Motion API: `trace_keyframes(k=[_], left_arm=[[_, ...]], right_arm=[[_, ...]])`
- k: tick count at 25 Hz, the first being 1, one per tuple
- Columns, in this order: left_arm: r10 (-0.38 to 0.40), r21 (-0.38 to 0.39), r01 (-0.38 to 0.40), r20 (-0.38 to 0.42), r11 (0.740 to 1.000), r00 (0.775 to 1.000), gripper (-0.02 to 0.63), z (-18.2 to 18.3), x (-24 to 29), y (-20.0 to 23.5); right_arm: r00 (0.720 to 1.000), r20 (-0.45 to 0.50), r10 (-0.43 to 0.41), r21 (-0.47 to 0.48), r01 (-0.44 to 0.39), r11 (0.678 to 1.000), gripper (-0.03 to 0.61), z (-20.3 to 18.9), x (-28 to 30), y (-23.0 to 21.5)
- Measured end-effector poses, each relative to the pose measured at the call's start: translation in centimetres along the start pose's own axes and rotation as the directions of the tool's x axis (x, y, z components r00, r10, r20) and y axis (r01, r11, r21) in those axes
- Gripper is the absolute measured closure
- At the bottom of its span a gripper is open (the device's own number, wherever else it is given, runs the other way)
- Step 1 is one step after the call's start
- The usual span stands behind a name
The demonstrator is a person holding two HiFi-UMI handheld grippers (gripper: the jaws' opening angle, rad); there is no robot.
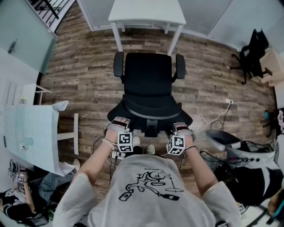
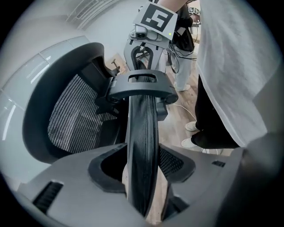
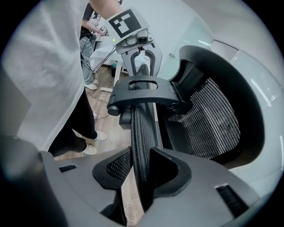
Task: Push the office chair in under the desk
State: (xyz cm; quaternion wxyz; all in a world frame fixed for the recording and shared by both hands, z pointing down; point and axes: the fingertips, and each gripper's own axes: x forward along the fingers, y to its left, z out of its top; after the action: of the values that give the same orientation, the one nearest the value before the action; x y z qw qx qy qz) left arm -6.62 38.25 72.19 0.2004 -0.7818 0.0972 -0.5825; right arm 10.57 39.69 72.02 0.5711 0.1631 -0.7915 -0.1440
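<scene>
Though lined up squarely with the white flat-topped desk (image 1: 147, 12), not yet under it: black mesh-backed office chair (image 1: 148, 84) parked on the brown wood-plank floor (image 1: 84, 84) just short of the desk's near legs (image 1: 117, 37), seat facing the opening. Taken from behind at the curved black top rim of the backrest (image 2: 142, 133), long axis running crosswise, left to right. Left gripper (image 1: 119, 122) toward the rim's left end, right gripper (image 1: 182, 127) toward its right end, about evenly spaced either side of the black centre bracket (image 2: 142, 86), so neither nearer than the other. Right jaws drawn in onto the rim, both inner faces against it. Left jaws set wider, astride the rim with slivers of floor showing on each side, so straddling rather than clamping, as far as can be told. Desk straight ahead of both sets of jaws, beyond backrest and seat; push to run square to the rim, along the seat's front-to-back line. Probably best pressed evenly at both ends to keep the seat from swivelling. Worth watching: black padded armrests (image 1: 118, 64) looking about as far apart as the near legs, so likely a close fit.
</scene>
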Motion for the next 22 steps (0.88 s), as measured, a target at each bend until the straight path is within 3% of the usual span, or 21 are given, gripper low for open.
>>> trace_keyframes(k=[2, 4, 13, 22], left_arm=[[-0.018, 0.016, 0.019, -0.004, 1.000, 1.000, 0.421, 0.1, 0.4, -0.2], [-0.027, 0.034, 0.028, -0.013, 0.999, 1.000, 0.482, 0.2, 0.7, -0.5], [-0.027, -0.020, 0.027, -0.018, 0.999, 0.999, 0.505, -0.7, 1.6, 0.6], [-0.004, -0.015, 0.003, -0.035, 1.000, 0.999, 0.509, -2.5, 3.5, 3.6]], right_arm=[[1.000, 0.001, 0.000, 0.008, 0.000, 1.000, 0.431, -0.1, -0.1, -0.1], [1.000, 0.004, 0.003, 0.023, -0.003, 1.000, 0.434, -0.1, -0.1, -0.1], [1.000, 0.024, 0.015, 0.031, -0.016, 0.999, 0.443, 0.3, 0.8, -1.2], [0.999, 0.021, 0.025, 0.055, -0.026, 0.998, 0.445, 0.9, 3.0, -3.6]])
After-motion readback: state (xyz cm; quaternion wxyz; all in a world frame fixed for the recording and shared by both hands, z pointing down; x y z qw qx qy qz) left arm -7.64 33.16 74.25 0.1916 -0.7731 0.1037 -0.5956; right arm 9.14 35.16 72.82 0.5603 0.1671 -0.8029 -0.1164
